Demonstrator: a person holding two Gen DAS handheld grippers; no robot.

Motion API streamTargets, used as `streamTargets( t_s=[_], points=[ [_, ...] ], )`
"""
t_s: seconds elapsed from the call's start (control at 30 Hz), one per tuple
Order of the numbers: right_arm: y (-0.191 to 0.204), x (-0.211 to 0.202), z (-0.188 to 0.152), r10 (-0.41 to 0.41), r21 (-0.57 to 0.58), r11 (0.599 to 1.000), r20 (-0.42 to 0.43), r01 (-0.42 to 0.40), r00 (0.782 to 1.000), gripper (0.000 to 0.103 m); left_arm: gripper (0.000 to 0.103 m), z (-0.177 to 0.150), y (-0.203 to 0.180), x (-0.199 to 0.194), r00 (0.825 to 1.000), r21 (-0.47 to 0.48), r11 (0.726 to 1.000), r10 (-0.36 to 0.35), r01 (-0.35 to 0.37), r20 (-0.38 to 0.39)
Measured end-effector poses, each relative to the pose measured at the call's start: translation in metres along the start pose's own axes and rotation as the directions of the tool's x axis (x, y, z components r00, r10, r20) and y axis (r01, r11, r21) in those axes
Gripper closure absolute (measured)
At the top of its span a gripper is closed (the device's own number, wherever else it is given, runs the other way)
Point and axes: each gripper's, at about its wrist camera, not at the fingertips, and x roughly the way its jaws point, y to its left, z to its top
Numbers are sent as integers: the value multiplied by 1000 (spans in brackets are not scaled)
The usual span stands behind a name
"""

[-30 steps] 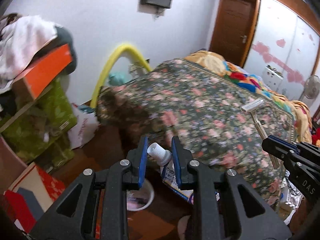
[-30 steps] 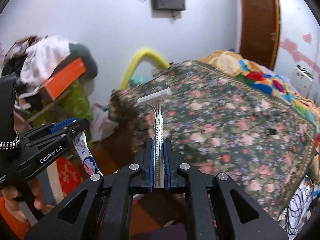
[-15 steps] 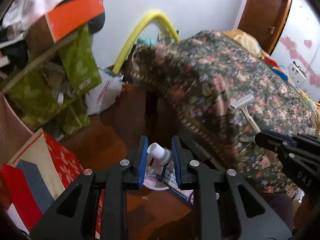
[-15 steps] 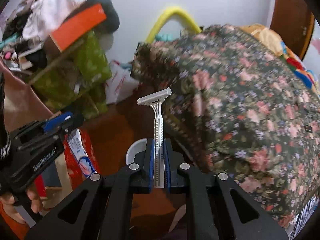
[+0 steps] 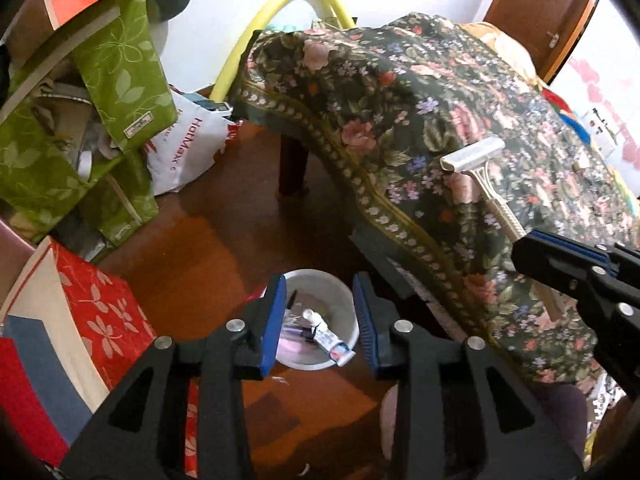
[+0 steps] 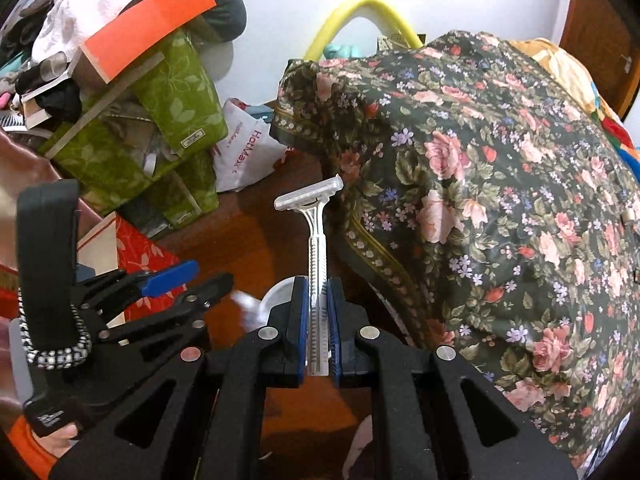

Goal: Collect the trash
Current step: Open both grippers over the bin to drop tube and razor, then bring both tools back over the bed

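Left wrist view—one toothpaste tube [image 5: 329, 340] in one bin [image 5: 347, 312], one razor [image 5: 486, 178].

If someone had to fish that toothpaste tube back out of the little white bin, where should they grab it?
Probably from above, at the flat body of the toothpaste tube, pads on its broad faces. It lies slanted inside the bin, white cap uppermost, and the rim blocks the sides.

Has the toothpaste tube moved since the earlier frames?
Yes. The tube has left the left gripper, whose jaws have just been opening, and now lies down in the white bin.
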Motion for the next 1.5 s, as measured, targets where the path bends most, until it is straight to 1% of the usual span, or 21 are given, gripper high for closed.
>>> streamTargets(
  t_s=[0.1, 0.23, 0.27, 0.3, 0.37, 0.4, 0.5, 0.6, 0.73, 0.8, 0.93, 1.03, 1.1, 1.2, 1.27, 1.33, 1.43, 1.5],
  points=[
    [2, 7, 0, 26, -7, 1000, -21, -26, 999, 94, 70, -3, 6, 0, 1000, -2, 1000, 24, -24, -1],
    [6, 18, 1, 81, -12, 997, -47, -82, 996, 94, 70, -7, 16, -7, 1000, -18, 1000, 23, -23, -1],
    [7, 23, 1, 87, -9, 996, -65, -88, 994, 90, 70, -7, 17, -10, 1000, -17, 999, 27, -27, 3],
    [8, 27, 2, 90, -8, 996, -84, -91, 992, 82, 70, -9, 18, -15, 999, -15, 999, 33, -33, 11],
    [8, 30, 2, 91, -2, 996, -90, -91, 992, 70, 70, -10, 19, -23, 999, -12, 999, 36, -36, 24],
    [8, 30, 1, 85, 0, 996, -83, -85, 993, 68, 70, -10, 19, -27, 999, -11, 999, 35, -35, 29],
    [6, 25, 0, 72, -4, 997, -74, -73, 995, 68, 70, -12, 16, -42, 998, -7, 1000, 23, -22, 57],
    [2, 10, -4, 68, -13, 998, -52, -69, 996, 68, 70, -13, 8, -61, 994, 0, 1000, 3, -3, 113],
    [-3, -19, -10, 50, -34, 998, 2, -50, 999, 68, 70, -13, -7, -86, 987, 15, 1000, -15, 12, 158],
    [-7, -37, -13, 57, -35, 998, 30, -56, 998, 68, 70, -13, -16, -102, 982, 11, 1000, -24, 22, 188],
    [-17, -81, -21, 52, -33, 998, 116, -48, 992, 68, 70, -13, -36, -134, 970, 26, 999, -50, 45, 238],
    [-27, -115, -28, 39, -17, 999, 188, -37, 981, 68, 70, -14, -55, -157, 958, 55, 997, -61, 48, 279],
    [-35, -135, -34, 31, 0, 999, 231, -32, 972, 68, 70, -15, -72, -174, 947, 86, 996, -64, 39, 315],
    [-51, -167, -45, 2, 32, 999, 301, -12, 954, 68, 70, -16, -95, -191, 934, 129, 991, -70, 26, 350],
    [-65, -187, -53, -36, 61, 998, 348, 16, 937, 68, 70, -16, -112, -200, 928, 162, 986, -82, 24, 364],
    [-77, -202, -58, -72, 75, 996, 376, 47, 924, 68, 70, -16, -130, -206, 923, 197, 980, -106, 34, 371],
    [-100, -219, -67, -153, 109, 987, 400, 118, 904, 68, 70, -14, -165, -211, 918, 255, 966, -140, 45, 371],
    [-117, -227, -72, -186, 132, 981, 397, 144, 899, 68, 69, -13, -186, -213, 915, 284, 957, -160, 53, 370]
  ],
)
